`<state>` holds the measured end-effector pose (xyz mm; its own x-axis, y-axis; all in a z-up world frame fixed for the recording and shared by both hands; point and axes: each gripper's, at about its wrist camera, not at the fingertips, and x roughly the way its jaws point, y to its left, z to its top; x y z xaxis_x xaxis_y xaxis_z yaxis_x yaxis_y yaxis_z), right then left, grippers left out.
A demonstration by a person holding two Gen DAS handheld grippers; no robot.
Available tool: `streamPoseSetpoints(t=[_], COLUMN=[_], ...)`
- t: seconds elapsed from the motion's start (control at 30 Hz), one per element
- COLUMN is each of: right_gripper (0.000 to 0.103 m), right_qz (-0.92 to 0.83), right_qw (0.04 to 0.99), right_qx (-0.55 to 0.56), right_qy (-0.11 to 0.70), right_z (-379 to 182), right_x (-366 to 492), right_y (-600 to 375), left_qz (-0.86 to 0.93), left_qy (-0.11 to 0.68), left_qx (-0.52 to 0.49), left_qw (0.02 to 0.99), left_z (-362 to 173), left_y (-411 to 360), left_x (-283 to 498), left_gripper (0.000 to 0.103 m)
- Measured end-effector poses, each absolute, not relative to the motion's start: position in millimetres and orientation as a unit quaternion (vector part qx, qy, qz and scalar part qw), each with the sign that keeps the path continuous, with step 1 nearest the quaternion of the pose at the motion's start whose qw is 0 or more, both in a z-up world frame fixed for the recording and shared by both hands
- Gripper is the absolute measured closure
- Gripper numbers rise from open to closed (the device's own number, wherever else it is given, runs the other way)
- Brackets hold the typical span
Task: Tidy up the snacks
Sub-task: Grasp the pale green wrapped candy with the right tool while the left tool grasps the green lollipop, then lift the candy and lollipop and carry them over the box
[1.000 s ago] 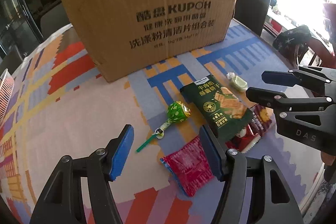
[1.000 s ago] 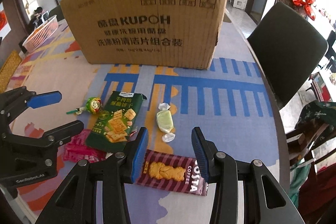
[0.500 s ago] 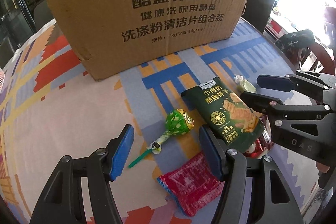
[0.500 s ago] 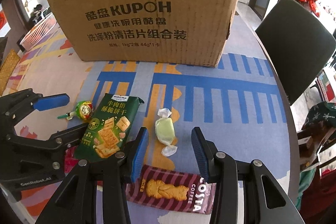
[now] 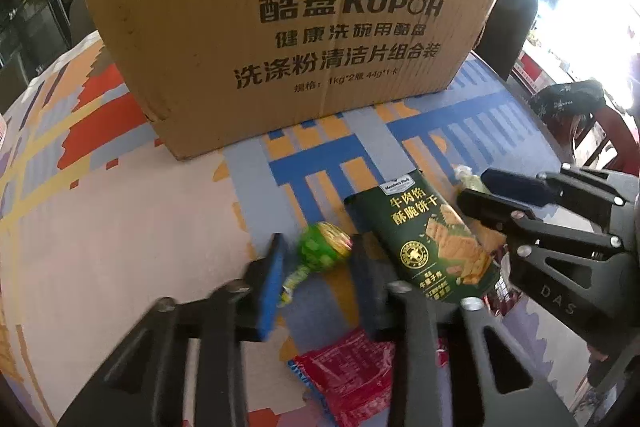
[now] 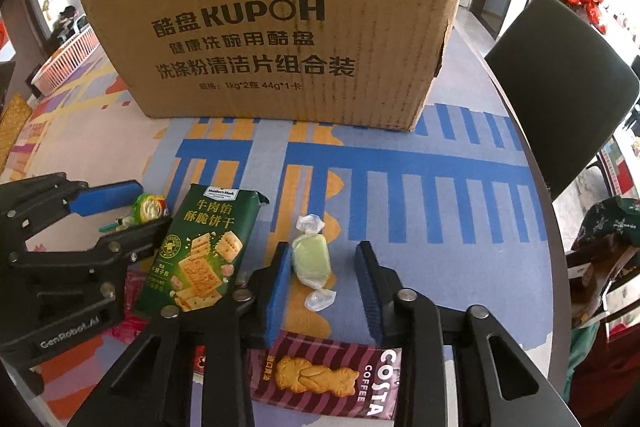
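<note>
A green lollipop (image 5: 322, 247) lies on the patterned tablecloth between the pads of my left gripper (image 5: 318, 267), whose jaws are closing; a small gap shows beside the left pad. My right gripper (image 6: 324, 267) is closing too, around a pale green wrapped candy (image 6: 311, 259); its left pad is at the candy and its right pad stands apart. A dark green cracker packet (image 6: 204, 247) lies between the two grippers. A red packet (image 5: 352, 375) sits under the left gripper, and a striped Costa biscuit packet (image 6: 324, 379) under the right. The large cardboard box (image 6: 280, 27) stands behind.
A black chair (image 6: 560, 87) stands past the table's curved right edge (image 6: 556, 227). A white basket (image 6: 68, 59) sits at the far left. The two grippers work close together, with only the cracker packet's width between them.
Both grippers have moved forward and down towards the snacks. The left jaws have narrowed around the lollipop and the right jaws around the green candy.
</note>
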<state>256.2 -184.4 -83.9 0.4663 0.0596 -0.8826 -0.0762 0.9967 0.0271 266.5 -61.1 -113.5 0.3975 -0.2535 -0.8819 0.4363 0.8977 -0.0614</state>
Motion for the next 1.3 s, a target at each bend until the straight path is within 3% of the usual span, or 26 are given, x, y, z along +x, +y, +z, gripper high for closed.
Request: streamPoseSetpoints(t=[0.03, 0.57, 1.3], right_gripper=[0.083, 0.083, 0.083], right_qz=[0.040, 0.044, 0.080], right_qw=[0.856, 0.877, 0.931], right_qx=[-0.007, 0.018, 0.014], right_qy=[0.515, 0.479, 0.356], right_z=[-84, -44, 66], right_x=[256, 237, 202], right_y=[-184, -189, -174], left_qz=[-0.209, -0.198, -0.206], left_qy=[0.510, 0.476, 0.358], left_qx=[0.086, 0.057, 0.043], left_qw=[0.830, 0.855, 0.910], left_z=[-113, -73, 38], left_y=[-61, -52, -38], left_x=[267, 243, 214], left_gripper=[0.078, 0.078, 0.078])
